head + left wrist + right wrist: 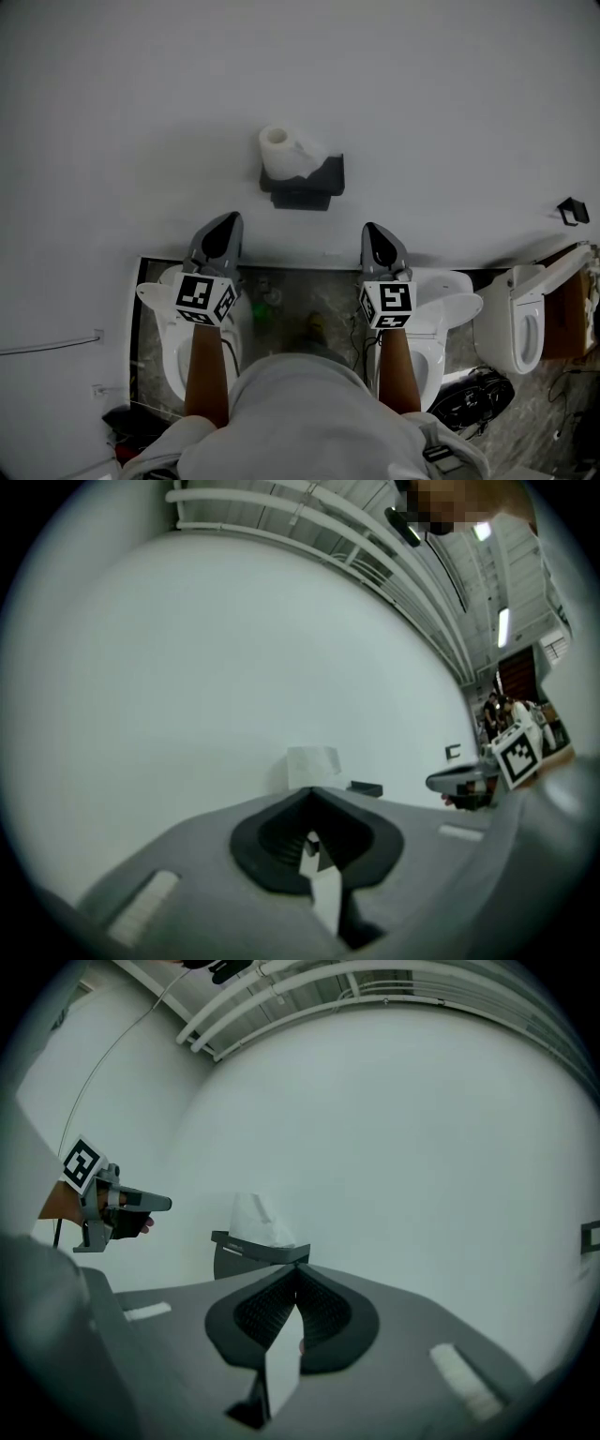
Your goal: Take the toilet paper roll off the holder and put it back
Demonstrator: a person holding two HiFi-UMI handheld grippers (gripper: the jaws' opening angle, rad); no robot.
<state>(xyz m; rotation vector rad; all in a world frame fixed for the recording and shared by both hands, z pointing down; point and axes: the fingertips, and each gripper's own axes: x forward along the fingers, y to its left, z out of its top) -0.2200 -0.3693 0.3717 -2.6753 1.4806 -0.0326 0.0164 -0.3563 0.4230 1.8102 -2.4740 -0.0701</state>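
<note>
A white toilet paper roll (284, 150) sits on a dark wall holder (311, 184) on the white wall, with a loose sheet hanging over the front. Both grippers hover below it, apart from it. The left gripper (228, 221) is below and left of the holder, and the right gripper (372, 230) is below and right. Both are shut with nothing between the jaws. The left gripper view has the roll (313, 765) and holder (367, 787) just past its closed tip (312, 792). The right gripper view shows the roll (257, 1222) on the holder (246, 1256) beyond its closed tip (297, 1269).
White toilets (172, 330) (442, 319) (521, 330) stand on the marbled floor along the wall's foot. A small black hook (573, 211) is on the wall at the right. A black bag (474, 399) lies on the floor at the lower right.
</note>
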